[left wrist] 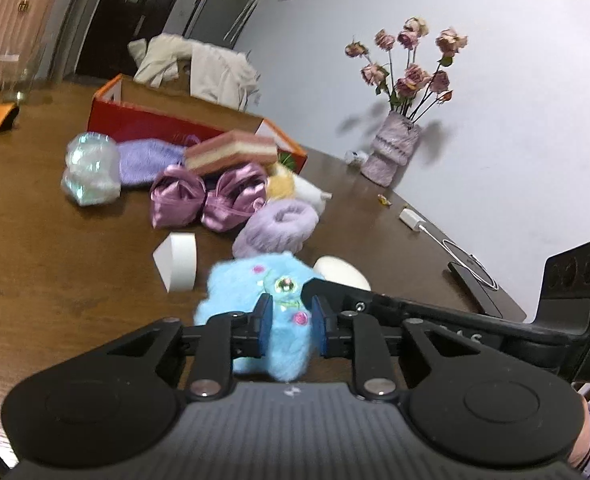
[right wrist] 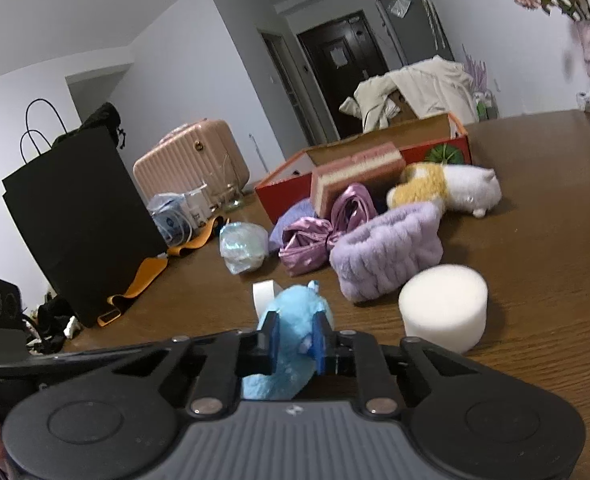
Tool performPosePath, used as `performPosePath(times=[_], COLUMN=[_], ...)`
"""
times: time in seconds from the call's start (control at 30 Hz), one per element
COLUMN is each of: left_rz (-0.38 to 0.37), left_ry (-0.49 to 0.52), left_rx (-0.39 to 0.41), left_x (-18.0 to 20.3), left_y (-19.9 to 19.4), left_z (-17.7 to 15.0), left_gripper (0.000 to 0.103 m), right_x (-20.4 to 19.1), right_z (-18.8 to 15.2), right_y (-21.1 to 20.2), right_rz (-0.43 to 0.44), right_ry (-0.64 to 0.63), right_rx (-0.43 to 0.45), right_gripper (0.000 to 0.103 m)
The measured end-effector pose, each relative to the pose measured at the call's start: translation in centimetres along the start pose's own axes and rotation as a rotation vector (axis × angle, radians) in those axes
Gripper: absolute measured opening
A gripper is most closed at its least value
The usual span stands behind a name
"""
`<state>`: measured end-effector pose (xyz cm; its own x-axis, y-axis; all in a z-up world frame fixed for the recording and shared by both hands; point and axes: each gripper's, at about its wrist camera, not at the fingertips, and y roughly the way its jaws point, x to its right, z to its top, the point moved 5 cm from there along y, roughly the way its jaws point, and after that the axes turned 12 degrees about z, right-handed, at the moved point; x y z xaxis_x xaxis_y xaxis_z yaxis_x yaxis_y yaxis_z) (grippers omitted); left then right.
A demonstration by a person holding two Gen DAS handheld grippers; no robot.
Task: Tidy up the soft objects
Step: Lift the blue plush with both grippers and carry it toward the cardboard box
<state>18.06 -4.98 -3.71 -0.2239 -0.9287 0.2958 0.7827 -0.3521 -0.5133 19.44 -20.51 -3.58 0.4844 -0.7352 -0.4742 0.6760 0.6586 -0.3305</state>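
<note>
A fluffy light-blue plush toy (left wrist: 251,280) (right wrist: 295,312) with pink dots is held just above the brown table (left wrist: 55,260). My left gripper (left wrist: 291,316) is shut on its lower part, blue pads pressing the fur. My right gripper (right wrist: 295,338) is shut on the same toy from the other side; one of its black fingers (left wrist: 375,302) reaches in from the right in the left wrist view. Behind lie a lilac headband (left wrist: 275,228) (right wrist: 387,252), purple satin bows (left wrist: 207,196) (right wrist: 307,248), a pink-and-white sponge (left wrist: 231,152) (right wrist: 355,176) and a yellow-white plush cat (right wrist: 447,188).
An open red box (left wrist: 135,120) (right wrist: 287,196) stands behind the pile. A white foam cylinder (right wrist: 443,308), a white wedge (left wrist: 177,260) and a clear wrapped bundle (left wrist: 91,168) lie nearby. A vase of dried roses (left wrist: 393,148), a phone with cable (left wrist: 475,284) and a black bag (right wrist: 75,220) stand at the edges.
</note>
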Motion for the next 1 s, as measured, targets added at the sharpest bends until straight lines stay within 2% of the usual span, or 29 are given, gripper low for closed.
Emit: performPosePath(times=[0.1, 0.17, 0.27, 0.37, 0.4, 0.47, 0.5, 0.53, 0.6, 0.67, 0.77, 0.93, 1.0], left_rz=[0.082, 0.121, 0.114, 0.063, 0.044, 0.023, 0.007, -0.007, -0.026, -0.031, -0.047, -0.074, -0.025], left_ry=[0.034, 0.035, 0.019, 0.043, 0.042, 0.024, 0.011, 0.007, -0.005, 0.001, 0.006, 0.01, 0.033], left_rx=[0.019, 0.014, -0.018, -0.029, -0.048, -0.081, -0.081, -0.083, -0.083, -0.077, -0.068, -0.038, -0.021], left_x=[-0.5, -1.1, -1.8, -1.3, -1.1, -1.1, -1.2, -1.2, -1.2, -1.1, -0.7, -0.1, -0.2], left_y=[-0.1, 0.2, 1.2, 2.1, 2.5, 3.4, 3.5, 3.6, 3.7, 3.6, 3.3, 2.7, 2.7], left_z=[-0.1, -0.2, -0.5, -0.7, -0.8, -1.0, -1.0, -1.0, -1.0, -0.9, -0.5, 0.8, 1.2], left_gripper=[0.035, 0.051, 0.055, 0.056, 0.055, 0.048, 0.045, 0.039, 0.034, 0.026, 0.017, 0.016, 0.019], right_x=[0.6, 1.0, 1.6, 2.2, 2.5, 3.0, 3.3, 3.7, 4.6, 4.9, 4.4, 3.5, 3.5], right_z=[-0.4, -0.6, -0.8, -0.6, -0.4, -0.4, -0.4, -0.6, -0.9, -1.0, -0.6, 0.4, 0.5], right_y=[-0.1, -0.4, -0.5, -0.8, -0.8, -0.5, -0.2, 0.1, 0.8, 1.2, 1.6, 1.2, 1.6], right_rz=[-0.042, -0.051, -0.071, -0.061, -0.05, -0.036, -0.037, -0.036, -0.035, 0.006, 0.006, 0.0, -0.023], right_ry=[0.012, 0.018, 0.028, 0.073, 0.092, 0.12, 0.134, 0.149, 0.192, 0.227, 0.201, 0.169, 0.152], right_rx=[-0.01, -0.01, -0.015, 0.017, 0.02, 0.015, 0.012, 0.008, -0.012, -0.012, -0.026, -0.008, -0.023], right_gripper=[0.017, 0.014, 0.011, 0.022, 0.027, 0.05, 0.05, 0.05, 0.046, 0.035, 0.032, 0.03, 0.03])
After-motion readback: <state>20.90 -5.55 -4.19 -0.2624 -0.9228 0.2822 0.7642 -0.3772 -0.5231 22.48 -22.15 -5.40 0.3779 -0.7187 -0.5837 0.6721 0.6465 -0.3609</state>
